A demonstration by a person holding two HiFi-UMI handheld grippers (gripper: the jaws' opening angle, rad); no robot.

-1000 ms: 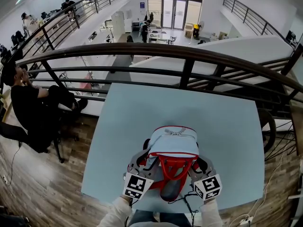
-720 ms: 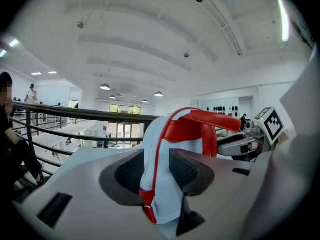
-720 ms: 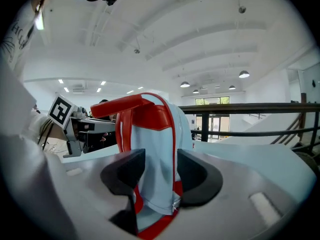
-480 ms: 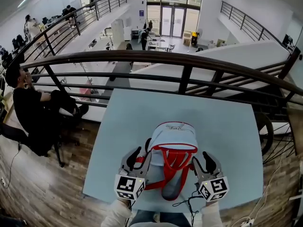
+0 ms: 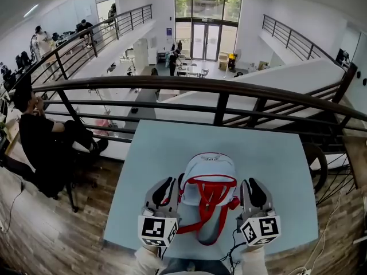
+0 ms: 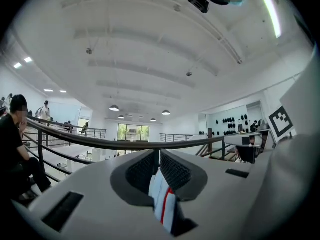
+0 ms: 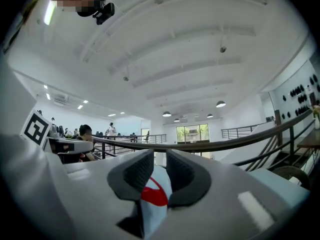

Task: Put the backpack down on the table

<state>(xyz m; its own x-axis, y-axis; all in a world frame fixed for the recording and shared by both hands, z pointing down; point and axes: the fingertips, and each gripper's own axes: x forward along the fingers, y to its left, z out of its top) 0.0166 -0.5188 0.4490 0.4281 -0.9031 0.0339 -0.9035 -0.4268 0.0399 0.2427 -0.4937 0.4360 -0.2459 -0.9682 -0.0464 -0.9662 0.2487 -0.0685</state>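
Two steps are judged to be left: the backpack (image 5: 207, 176) has to be settled on the pale blue table (image 5: 275, 171) and then let go. It is seen over the near middle of the table, upright, with its red straps (image 5: 210, 206) hanging toward the person. Whether its base already rests on the tabletop cannot be told.

At its left side, the left gripper (image 5: 166, 192) is clamped on it. In the left gripper view the jaws, which have just been closing, are drawn nearly together on a white webbing strip (image 6: 162, 199) with a red stripe. At its right side, the right gripper (image 5: 250, 193) is likewise fastened on it. Its jaws, also just closed in, are set a little wider, and pale blue fabric (image 7: 150, 196) with red trim is pinched between them.
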